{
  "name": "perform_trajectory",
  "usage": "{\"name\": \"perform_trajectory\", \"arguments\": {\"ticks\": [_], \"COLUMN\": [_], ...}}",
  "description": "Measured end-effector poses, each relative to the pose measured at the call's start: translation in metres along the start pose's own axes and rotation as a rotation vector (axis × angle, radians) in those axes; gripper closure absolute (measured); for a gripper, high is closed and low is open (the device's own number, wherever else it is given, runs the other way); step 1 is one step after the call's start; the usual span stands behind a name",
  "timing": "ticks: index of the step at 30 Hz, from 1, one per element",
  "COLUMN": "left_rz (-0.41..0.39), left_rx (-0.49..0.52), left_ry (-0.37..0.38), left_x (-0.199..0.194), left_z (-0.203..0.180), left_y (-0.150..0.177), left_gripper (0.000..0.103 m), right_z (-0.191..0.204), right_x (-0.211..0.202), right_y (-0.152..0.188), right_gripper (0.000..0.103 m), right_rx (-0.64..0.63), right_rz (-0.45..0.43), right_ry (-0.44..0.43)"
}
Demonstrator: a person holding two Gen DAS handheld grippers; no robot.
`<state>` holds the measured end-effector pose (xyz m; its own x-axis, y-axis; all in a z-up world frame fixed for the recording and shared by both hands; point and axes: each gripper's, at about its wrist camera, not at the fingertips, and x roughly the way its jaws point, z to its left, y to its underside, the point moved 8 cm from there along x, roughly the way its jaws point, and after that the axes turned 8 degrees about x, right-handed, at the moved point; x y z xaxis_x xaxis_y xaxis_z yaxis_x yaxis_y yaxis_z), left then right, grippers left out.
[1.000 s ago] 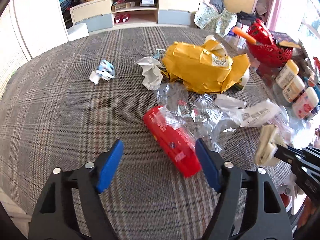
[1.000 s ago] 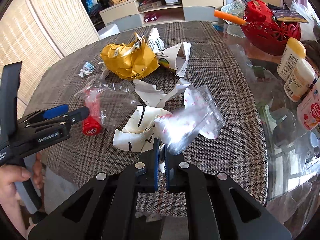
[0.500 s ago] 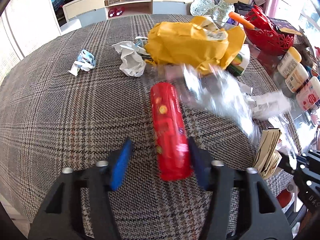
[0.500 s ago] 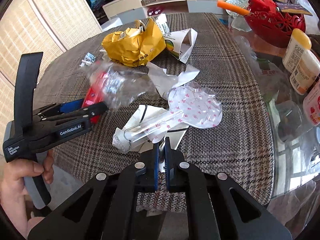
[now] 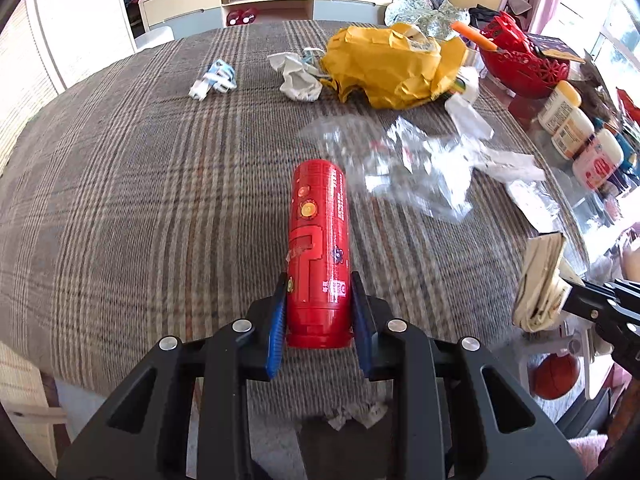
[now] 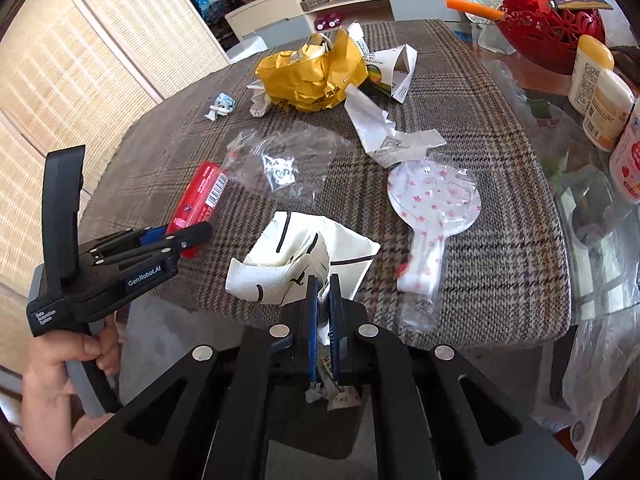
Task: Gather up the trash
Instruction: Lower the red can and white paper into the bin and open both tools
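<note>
From the left wrist camera, the left gripper (image 5: 319,312) has its blue-padded jaws closed on the near end of a red tube (image 5: 320,248), which points away from the camera across a bench (image 5: 120,168) draped in brown plaid cloth. Just right of the tube's far end lies crumpled clear plastic wrap (image 5: 404,168), blurred here, so its outline is hard to make out. Farther back sit a crumpled yellow paper bag (image 5: 384,64), a wad of white tissue (image 5: 298,76) touching its left side, and a small blue-and-white scrap (image 5: 214,78) well apart to the left. At the right edge, the right gripper (image 5: 560,292) clamps a folded cream-coloured paper (image 5: 538,284). A red basket (image 5: 520,60) and pale bottles (image 5: 568,128) stand along the bench's right side.

From the right wrist camera, the right gripper (image 6: 324,308) has its jaws pressed shut on a white paper wrapper with black markings (image 6: 300,260), which rests at the bench's near edge. To the left, a hand (image 6: 60,368) holds the left gripper (image 6: 188,236), clamped on the red tube (image 6: 198,196). The clear plastic wrap (image 6: 288,164) lies just beside the tube. A clear paddle-shaped plastic package with red specks (image 6: 432,208) lies to the right, with torn white paper (image 6: 384,128) beyond it and the yellow paper bag (image 6: 312,76) farther back.
</note>
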<state>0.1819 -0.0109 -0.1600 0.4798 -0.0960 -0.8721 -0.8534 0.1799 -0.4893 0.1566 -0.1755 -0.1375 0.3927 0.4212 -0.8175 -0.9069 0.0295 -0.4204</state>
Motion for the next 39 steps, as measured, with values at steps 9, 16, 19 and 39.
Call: {"name": "perform_trajectory", "arguments": {"ticks": [9,16,19,39], "left_rz": [-0.014,-0.017,0.013,0.181], "left_rx": [-0.010,-0.025,-0.024,-0.054], "left_ry": [0.032,0.067,0.084,0.161], "left_x": [-0.034,-0.049,-0.044,0.035], "left_z": [-0.019,-0.039,-0.049,-0.072], "left_y": [0.060,0.111,0.135,0.206], "left_gripper": [0.076,0.076,0.076,0.076], "right_z": [0.008,0.007,0.003,-0.017], "right_x": [0.002,0.002,0.011,0.075], "right_y": [0.054,0.097,0.113,0.159], "right_gripper": [0.097,0.097,0.097,0.096], "right_rx": [0.009,-0.002,0.007,0.057], "right_rz": [0.043,0.059,0.085,0.198], "right_ry": [-0.017,0.017,0.023,0.098]}}
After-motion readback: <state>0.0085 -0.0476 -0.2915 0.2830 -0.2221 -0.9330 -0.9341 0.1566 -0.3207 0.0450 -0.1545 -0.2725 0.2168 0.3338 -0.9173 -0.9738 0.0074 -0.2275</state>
